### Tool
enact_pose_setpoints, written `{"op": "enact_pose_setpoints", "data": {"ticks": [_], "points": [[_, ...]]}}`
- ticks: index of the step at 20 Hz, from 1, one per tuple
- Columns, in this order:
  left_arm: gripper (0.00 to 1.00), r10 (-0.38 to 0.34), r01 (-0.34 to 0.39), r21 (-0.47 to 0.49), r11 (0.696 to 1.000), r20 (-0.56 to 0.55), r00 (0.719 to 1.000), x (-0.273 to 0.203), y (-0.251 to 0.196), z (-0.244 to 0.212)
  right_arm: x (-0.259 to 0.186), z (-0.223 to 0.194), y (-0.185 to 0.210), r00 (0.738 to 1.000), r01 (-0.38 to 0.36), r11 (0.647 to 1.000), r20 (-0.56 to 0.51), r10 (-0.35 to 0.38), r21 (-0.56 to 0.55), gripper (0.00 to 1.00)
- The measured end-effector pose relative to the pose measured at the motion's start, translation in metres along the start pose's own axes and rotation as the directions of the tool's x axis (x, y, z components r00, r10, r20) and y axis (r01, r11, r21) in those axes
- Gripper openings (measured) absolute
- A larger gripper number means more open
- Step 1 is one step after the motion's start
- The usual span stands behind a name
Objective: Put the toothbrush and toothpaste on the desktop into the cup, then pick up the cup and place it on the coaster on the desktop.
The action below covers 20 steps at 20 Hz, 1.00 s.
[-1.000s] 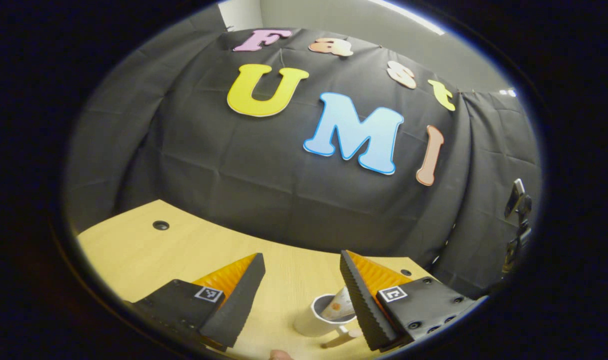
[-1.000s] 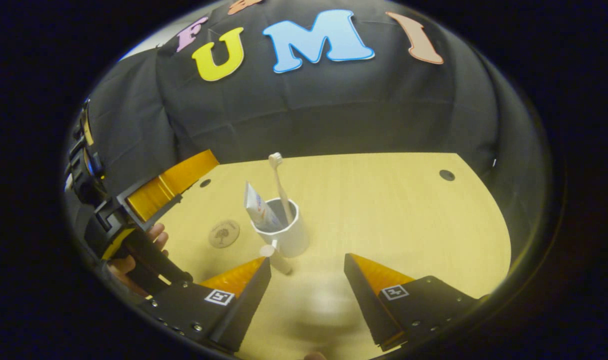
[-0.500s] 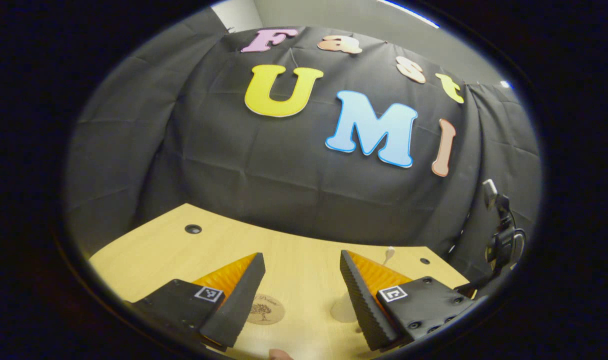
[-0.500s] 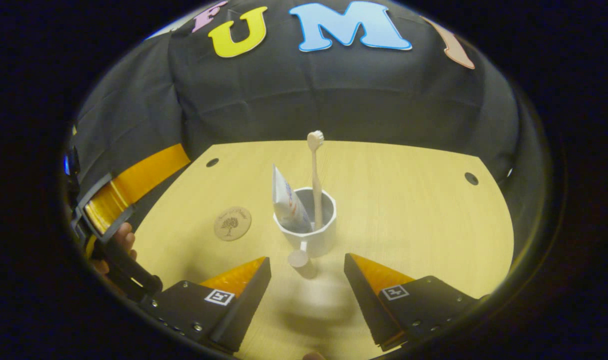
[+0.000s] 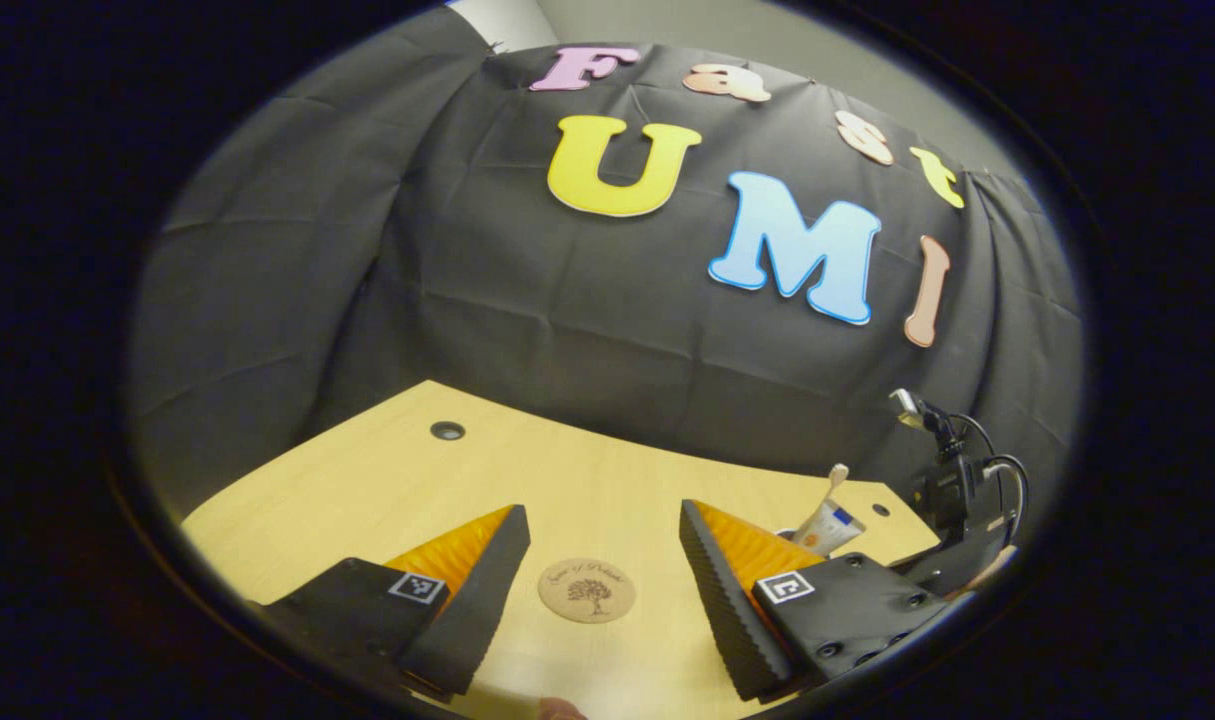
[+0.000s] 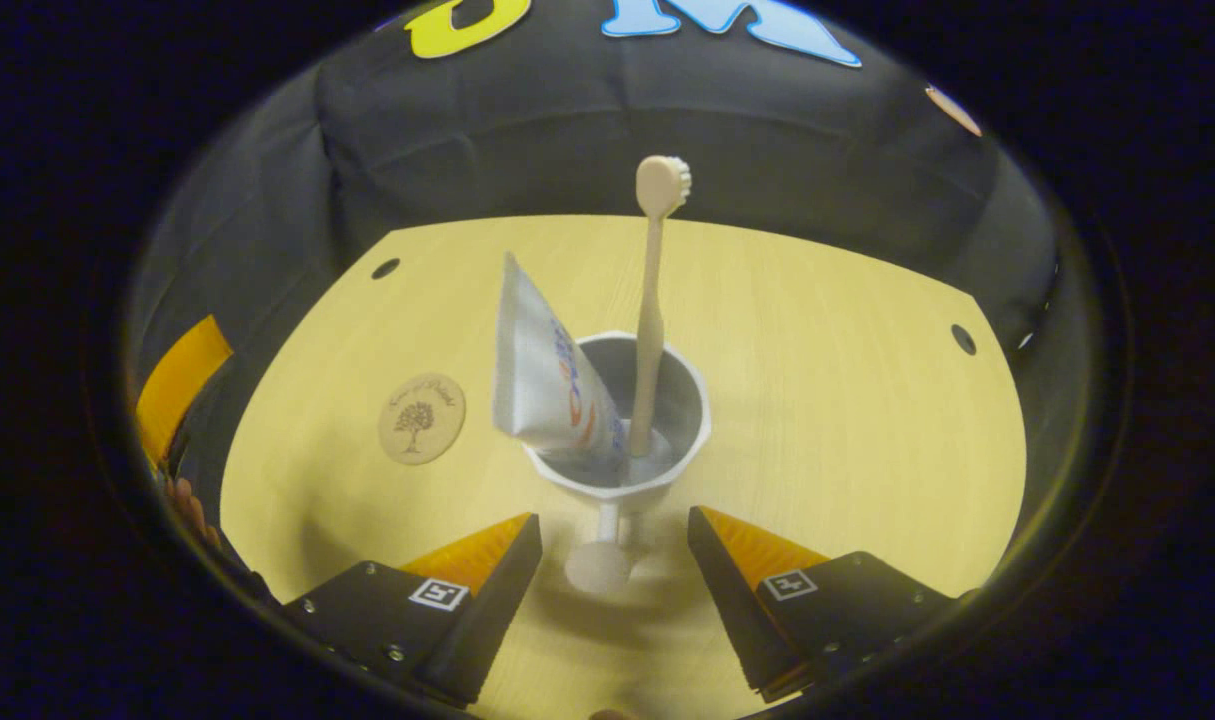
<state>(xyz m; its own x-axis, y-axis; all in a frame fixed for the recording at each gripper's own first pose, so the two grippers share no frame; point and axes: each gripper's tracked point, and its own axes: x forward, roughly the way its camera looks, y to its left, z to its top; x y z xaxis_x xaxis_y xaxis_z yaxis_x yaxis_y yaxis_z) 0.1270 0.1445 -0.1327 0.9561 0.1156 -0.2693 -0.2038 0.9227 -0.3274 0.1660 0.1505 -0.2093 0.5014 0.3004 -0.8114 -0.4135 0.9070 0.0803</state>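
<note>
Your right tool (image 6: 614, 535) hangs wide open and empty over the surface (image 6: 847, 400), its fingers either side of the cup's peg handle. Your left tool (image 5: 604, 560) is open too, holding nothing, with the coaster (image 5: 587, 590) lying between its fingers. The cup (image 6: 622, 425) already holds the toothpaste (image 6: 547, 375) and toothbrush (image 6: 652, 300), so the filling looks done and the cup pickup is in hand. Next you'll need to close on the handle, lift and carry it left; bare surface lies between cup and coaster, edges well off.
</note>
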Motion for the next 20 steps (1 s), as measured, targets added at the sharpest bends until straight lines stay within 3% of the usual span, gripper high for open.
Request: {"op": "enact_pose_setpoints", "data": {"ticks": [9, 10, 12, 14, 15, 17, 20], "points": [[0.97, 0.016, -0.017, -0.016, 1.000, -0.021, 1.000, -0.006, 0.019, -0.007, 0.022, -0.007, -0.005, 0.990, 0.050, 0.999, -0.135, -0.049, 0.009, 0.90], [0.98, 0.015, -0.015, -0.017, 1.000, -0.020, 1.000, -0.008, 0.019, -0.007, 0.024, -0.009, -0.006, 0.988, 0.058, 0.998, -0.143, -0.056, 0.011, 0.82], [0.97, 0.017, -0.017, -0.023, 1.000, -0.021, 1.000, -0.008, 0.021, -0.007, 0.027, -0.010, -0.009, 0.986, 0.076, 0.997, -0.148, -0.073, 0.013, 0.58], [0.97, 0.021, -0.022, -0.037, 0.999, -0.026, 0.999, -0.009, 0.025, -0.010, 0.023, -0.012, -0.008, 0.984, 0.087, 0.996, -0.160, -0.083, 0.020, 0.56], [0.97, 0.023, -0.024, -0.043, 0.999, -0.030, 0.999, -0.009, 0.026, -0.011, 0.025, -0.012, -0.011, 0.982, 0.106, 0.994, -0.158, -0.102, 0.020, 0.36], [0.97, 0.030, -0.032, -0.053, 0.998, -0.033, 0.999, -0.012, 0.029, -0.012, 0.031, -0.015, -0.010, 0.982, 0.106, 0.994, -0.160, -0.100, 0.029, 0.29], [0.97, 0.037, -0.039, -0.057, 0.998, -0.031, 0.999, -0.016, 0.034, -0.012, 0.027, -0.013, -0.010, 0.984, 0.105, 0.994, -0.145, -0.099, 0.032, 0.27]]}}
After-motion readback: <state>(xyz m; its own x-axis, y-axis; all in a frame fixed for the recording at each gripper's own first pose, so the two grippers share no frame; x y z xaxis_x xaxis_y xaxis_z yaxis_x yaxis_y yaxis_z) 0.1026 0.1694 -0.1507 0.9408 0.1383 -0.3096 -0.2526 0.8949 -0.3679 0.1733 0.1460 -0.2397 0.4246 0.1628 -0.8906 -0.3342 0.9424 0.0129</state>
